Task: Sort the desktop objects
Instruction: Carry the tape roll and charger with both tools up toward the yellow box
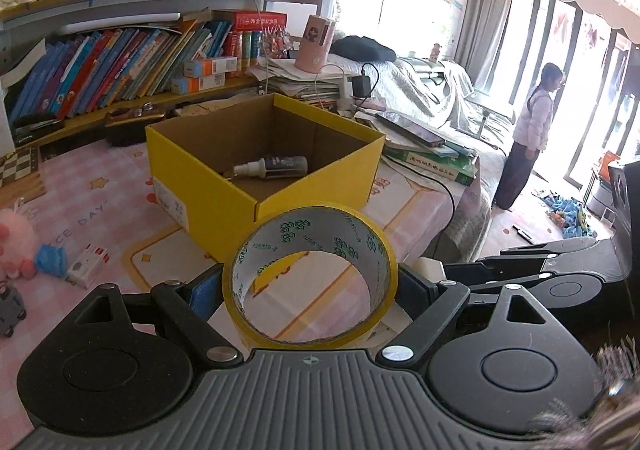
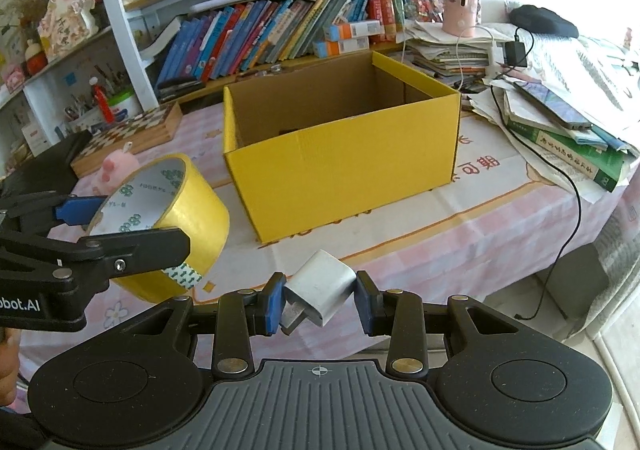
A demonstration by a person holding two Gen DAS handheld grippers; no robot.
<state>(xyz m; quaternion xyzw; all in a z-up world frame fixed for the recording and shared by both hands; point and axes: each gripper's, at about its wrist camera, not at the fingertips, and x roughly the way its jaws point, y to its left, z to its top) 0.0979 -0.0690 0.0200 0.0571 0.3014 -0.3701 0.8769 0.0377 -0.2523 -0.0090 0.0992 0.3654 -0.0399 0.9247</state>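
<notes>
A roll of yellow tape [image 1: 312,228] sits upright between the blue pads of my left gripper [image 1: 309,288], which is shut on it just in front of the yellow cardboard box [image 1: 320,186]. A small spray bottle [image 1: 276,166] lies inside the box. The right wrist view shows the same tape roll [image 2: 188,210] in the left gripper [image 2: 128,222], left of the box [image 2: 340,170]. My right gripper [image 2: 320,300] is shut on a small white plug adapter [image 2: 320,286], held above the pink tablecloth in front of the box. The adapter [image 1: 430,266] also peeks out beside the tape.
A pink plush [image 1: 16,242], a blue wad [image 1: 52,256] and a small white-and-red box [image 1: 86,264] lie at the left. A chessboard [image 2: 132,134] is behind them. Stacked books with a phone [image 2: 560,130] and a black cable [image 2: 572,210] crowd the right edge. A person [image 1: 528,138] stands by the window.
</notes>
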